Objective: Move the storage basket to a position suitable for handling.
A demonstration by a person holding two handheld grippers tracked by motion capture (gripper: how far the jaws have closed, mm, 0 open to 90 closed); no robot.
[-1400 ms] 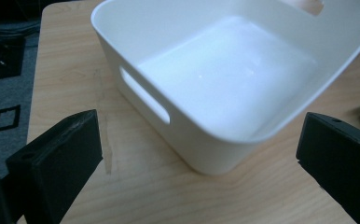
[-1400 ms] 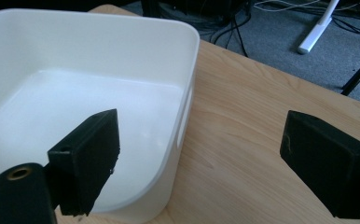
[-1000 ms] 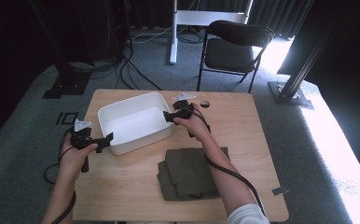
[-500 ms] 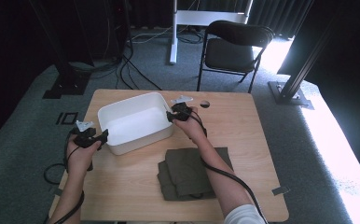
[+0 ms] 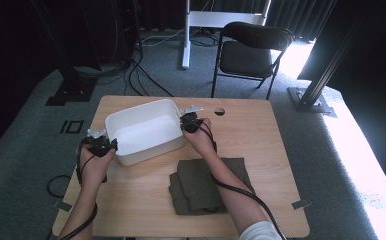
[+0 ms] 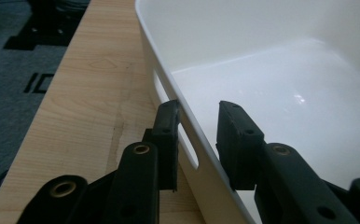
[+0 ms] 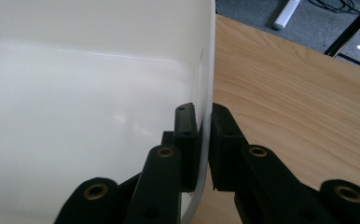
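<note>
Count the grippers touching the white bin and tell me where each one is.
2. The left gripper straddles the white bin wall at its near-left end; the right gripper clamps the wall at its far-right end. Nothing else touches the bin.

Folded olive cloth (image 5: 208, 184) laid on wooden surface (image 5: 261, 150); black folding chair (image 5: 251, 52) placed beyond far edge.
</note>
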